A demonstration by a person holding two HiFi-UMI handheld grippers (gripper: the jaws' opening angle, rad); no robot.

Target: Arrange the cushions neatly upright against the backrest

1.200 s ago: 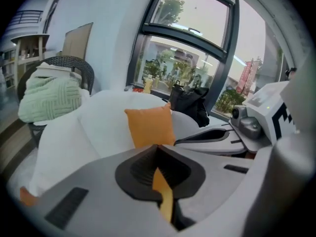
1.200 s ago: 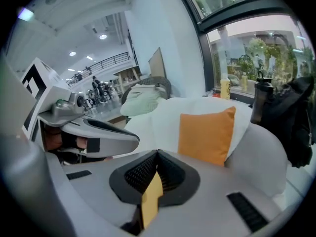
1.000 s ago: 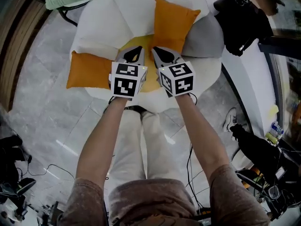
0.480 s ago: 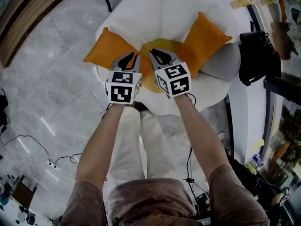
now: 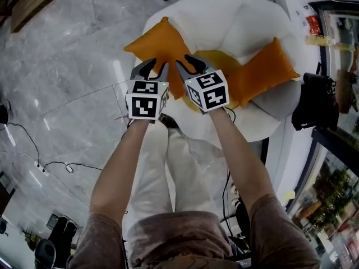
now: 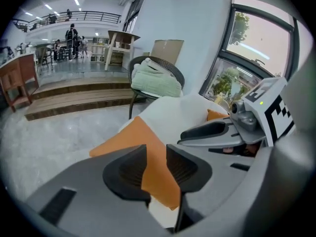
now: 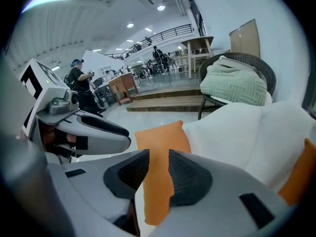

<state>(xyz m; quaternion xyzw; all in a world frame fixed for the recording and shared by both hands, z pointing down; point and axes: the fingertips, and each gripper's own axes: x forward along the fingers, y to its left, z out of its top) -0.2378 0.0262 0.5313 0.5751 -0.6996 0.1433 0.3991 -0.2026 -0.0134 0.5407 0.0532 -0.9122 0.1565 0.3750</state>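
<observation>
Our left gripper [image 5: 154,66] and right gripper [image 5: 185,61] hover at the chair's [image 5: 224,15] front edge, jaws opening with nothing between, probably readying to right the nearest cushion [image 5: 160,41].

Both arms reach forward, side by side; left gripper [image 5: 156,67] and right gripper [image 5: 187,62] jaws are opening, seemingly on nothing.

Brown sleeves [image 5: 105,235]; grey, marker-cubed left tool [image 5: 159,65] and right tool [image 5: 183,61].
</observation>
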